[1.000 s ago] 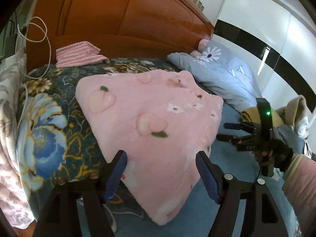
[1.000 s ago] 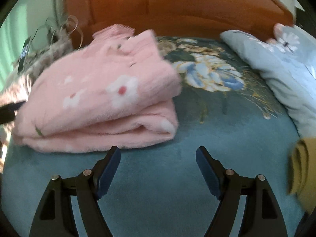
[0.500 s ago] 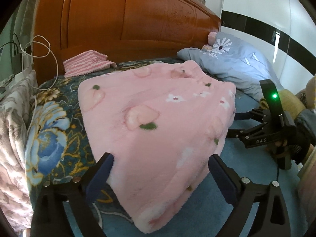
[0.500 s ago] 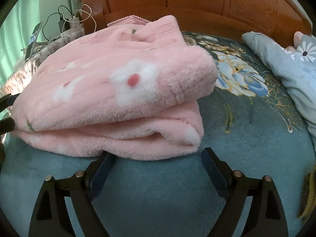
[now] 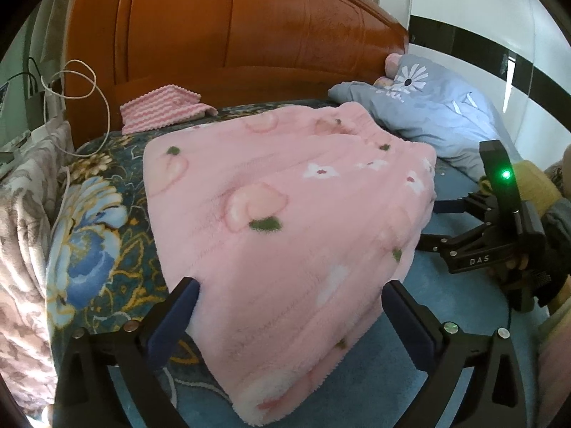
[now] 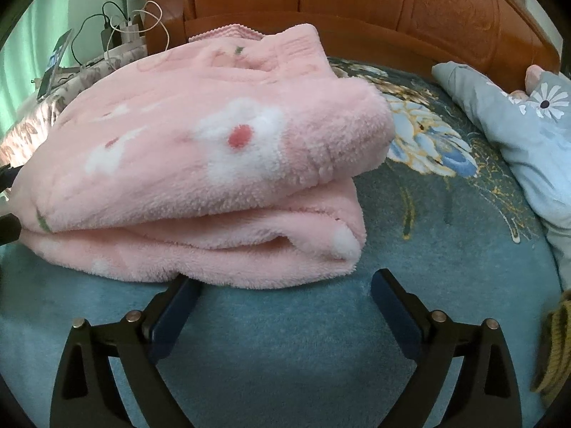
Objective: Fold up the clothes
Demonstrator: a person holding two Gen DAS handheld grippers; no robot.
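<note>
Left gripper (image 5: 289, 306): jaws opening wide, straddling the folded pink garment (image 5: 285, 221), not pinching it | right gripper (image 6: 285, 296): jaws opening, at the garment's edge, nothing gripped | garment: folded on the bed (image 6: 303, 339), away from the headboard (image 5: 232, 35), striped cloth (image 5: 164, 107) behind it

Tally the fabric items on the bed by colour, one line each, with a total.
Pink fleece garment with peaches and flowers, folded: 1
Pink-and-white striped cloth: 1
Grey-blue daisy-print bedding: 1
Mustard yellow knit item: 1
Total: 4
</note>
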